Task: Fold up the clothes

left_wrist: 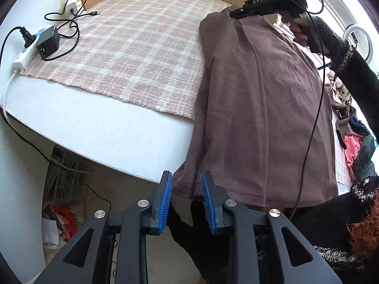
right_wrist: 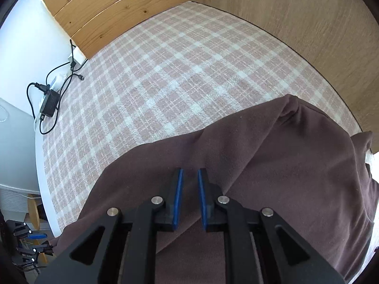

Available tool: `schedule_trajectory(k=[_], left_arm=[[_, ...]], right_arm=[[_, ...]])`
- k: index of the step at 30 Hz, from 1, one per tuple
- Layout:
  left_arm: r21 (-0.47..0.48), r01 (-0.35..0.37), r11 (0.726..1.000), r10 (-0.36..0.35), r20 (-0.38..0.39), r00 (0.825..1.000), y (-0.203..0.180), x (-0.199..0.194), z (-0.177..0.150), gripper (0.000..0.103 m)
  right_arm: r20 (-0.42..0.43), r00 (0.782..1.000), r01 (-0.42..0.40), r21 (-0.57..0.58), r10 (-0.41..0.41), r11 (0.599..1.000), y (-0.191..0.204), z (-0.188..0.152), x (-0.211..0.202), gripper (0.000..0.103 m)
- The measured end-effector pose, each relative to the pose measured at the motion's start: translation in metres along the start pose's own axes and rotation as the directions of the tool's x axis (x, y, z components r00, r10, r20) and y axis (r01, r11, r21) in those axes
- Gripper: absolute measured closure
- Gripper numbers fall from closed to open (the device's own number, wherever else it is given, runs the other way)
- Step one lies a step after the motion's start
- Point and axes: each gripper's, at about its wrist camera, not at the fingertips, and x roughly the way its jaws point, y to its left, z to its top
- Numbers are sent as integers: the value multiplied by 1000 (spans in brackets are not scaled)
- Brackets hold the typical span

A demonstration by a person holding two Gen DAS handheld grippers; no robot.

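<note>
The left gripper [left_wrist: 186, 184] hangs at the bed's near edge, jaws apart around the hem corner of the brown garment [left_wrist: 258, 108], not pinching it; further right, the right gripper [right_wrist: 189, 179] hovers narrowly parted over the same cloth, holding nothing

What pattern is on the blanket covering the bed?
The blanket is a pink-and-white plaid check; the right wrist view shows it best.

Left gripper [left_wrist: 186, 184] parted at the mauve garment's [left_wrist: 260, 108] hem; garment drapes off the table [left_wrist: 94, 127]
</note>
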Motion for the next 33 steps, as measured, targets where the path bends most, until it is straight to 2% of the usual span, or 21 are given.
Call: schedule_trajectory(k=[1,2,5,7,10,13,15,16,18,19,20,21,24,26,29,33], left_arm=[[14,-4,1000,4,-1,1000,-2,2,0,65],[20,-8,1000,8,-6,1000,-2,5,-1,64],[34,-3,999,3,-13,1000,-2,10,-3,70],[48,-6,999,7,-16,1000,-4,15,-3,91],[65,6,998,-6,-5,1000,-6,15,-3,94],[93,4,996,-4,8,1000,-8,10,-4,95],[109,3,994,-5,12,1000,-10,9,-5,96],[115,5,993,-6,14,1000,-11,10,-4,96],[126,4,992,-6,17,1000,-12,10,-4,97],[128,6,992,-9,19,1000,-11,9,-5,97],[130,8,991,-11,23,1000,-11,7,-5,97],[133,7,991,-11,29,1000,-10,4,-6,97],[155,5,988,-13,55,998,-20,-6,-5,98],[179,5,984,-18,74,997,-28,-17,-4,98],[245,22,969,-48,98,994,-51,-35,-6,98],[342,54,938,-95,106,990,-90,-49,-8,98]], right_arm=[[1,1000,2,-33,-2,999,12,0,-4,65],[2,1000,5,-58,-5,998,22,2,-7,57],[-7,1000,-20,-94,19,995,50,11,-11,57],[-16,1000,-9,-108,7,994,62,17,-6,57],[-57,994,86,-181,-97,980,79,23,14,54],[-126,973,159,-243,-194,957,87,25,42,54],[-136,958,202,-305,-252,931,93,24,52,54],[-130,958,205,-322,-258,924,94,23,54,54],[-112,964,194,-329,-242,924,94,20,53,58],[-106,968,183,-324,-227,928,93,20,50,77],[-99,972,171,-318,-212,932,92,19,48,91],[-92,976,160,-313,-197,936,91,18,46,95],[-26,995,85,-224,-94,971,74,17,19,97],[40,999,40,-165,-34,985,59,12,-5,97],[107,994,-17,-64,24,998,33,-4,-34,97],[229,972,-65,59,50,996,-3,-44,-73,97]])
